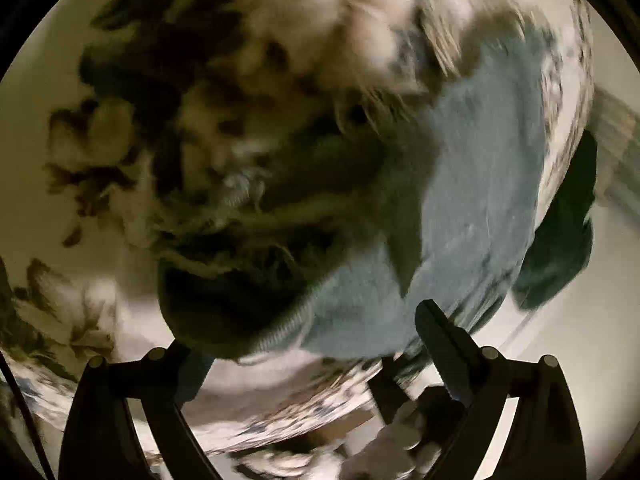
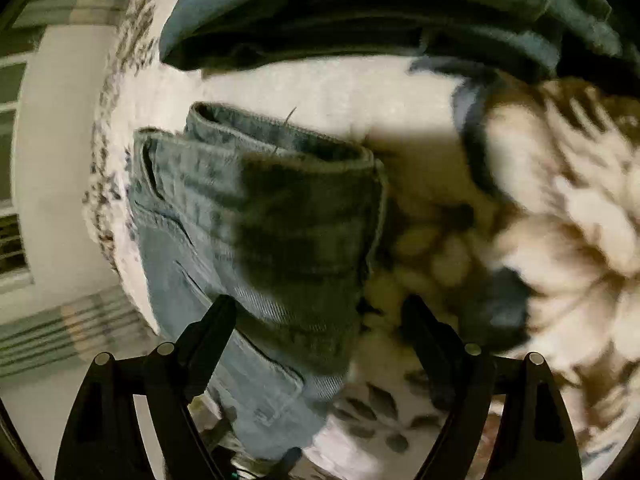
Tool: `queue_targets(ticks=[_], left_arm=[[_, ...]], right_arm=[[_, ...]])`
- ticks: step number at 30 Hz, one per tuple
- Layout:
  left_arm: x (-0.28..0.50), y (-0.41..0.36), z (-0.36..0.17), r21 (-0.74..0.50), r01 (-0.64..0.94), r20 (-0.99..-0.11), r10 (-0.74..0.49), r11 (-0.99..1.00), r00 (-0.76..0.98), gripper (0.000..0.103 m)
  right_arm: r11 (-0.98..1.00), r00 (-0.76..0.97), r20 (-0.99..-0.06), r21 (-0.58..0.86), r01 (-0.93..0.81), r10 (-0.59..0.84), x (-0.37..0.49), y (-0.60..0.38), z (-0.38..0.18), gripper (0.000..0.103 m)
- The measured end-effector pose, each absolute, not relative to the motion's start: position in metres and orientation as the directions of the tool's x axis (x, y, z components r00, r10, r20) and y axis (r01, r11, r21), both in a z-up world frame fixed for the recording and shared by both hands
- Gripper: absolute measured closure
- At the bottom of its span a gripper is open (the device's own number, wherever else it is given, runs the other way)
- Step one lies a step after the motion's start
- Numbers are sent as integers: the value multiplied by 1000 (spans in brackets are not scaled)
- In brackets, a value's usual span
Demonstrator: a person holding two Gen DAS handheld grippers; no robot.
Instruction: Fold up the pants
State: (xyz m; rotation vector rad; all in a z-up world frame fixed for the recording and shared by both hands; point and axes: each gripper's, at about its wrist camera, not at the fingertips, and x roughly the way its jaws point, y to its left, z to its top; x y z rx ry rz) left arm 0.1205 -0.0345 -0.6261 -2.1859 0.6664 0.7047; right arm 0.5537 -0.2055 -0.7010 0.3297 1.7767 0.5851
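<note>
The folded jeans lie on the floral bedspread, directly ahead of my right gripper, which hovers above them with fingers spread, gripping nothing. My left gripper points down over blue denim fabric, jaws apart; that view is blurred.

Your work surface: a bed under a white cover printed with dark leaves.

In your right view the folded jeans lie flat on that cover. Beyond the jeans, toward the far edge, you have a pile of dark blue-green clothes. In your left view, which is blurred, light blue denim lies on the same leafy cover.
</note>
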Motion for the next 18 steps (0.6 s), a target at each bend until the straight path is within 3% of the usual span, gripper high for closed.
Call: queue_targets(ticks=[1,3,5,7,8,11,18], left_arm=[[117,-34,-624,-477,-626,-656,-224,-617,721,10],[112,-31,-616,-482,-627,-675,-197,-612,711,21],[114,-23,-609,-498,-658,-706,-177,-565,686,62],[118,-14,-606,-535,-691,-715,-176,-486,677,87],[121,-5,-599,-565,-705,-717,-167,-429,677,92],[120,14,-579,-636,-712,-708,-144,-298,692,96],[72,47,-551,-694,-718,-712,-103,-41,694,96]], right_arm=[[816,-273,-796,574,-60,540,554,-205,-704,16],[782,-250,-763,622,-35,596,556,-205,-708,19],[759,-221,-746,650,-38,628,556,-199,-709,40],[776,-199,-765,630,-36,612,552,-196,-710,55],[778,-193,-768,628,-34,611,550,-197,-709,64],[764,-167,-752,644,23,638,539,-208,-701,79],[700,-125,-689,692,179,714,475,-243,-666,81]])
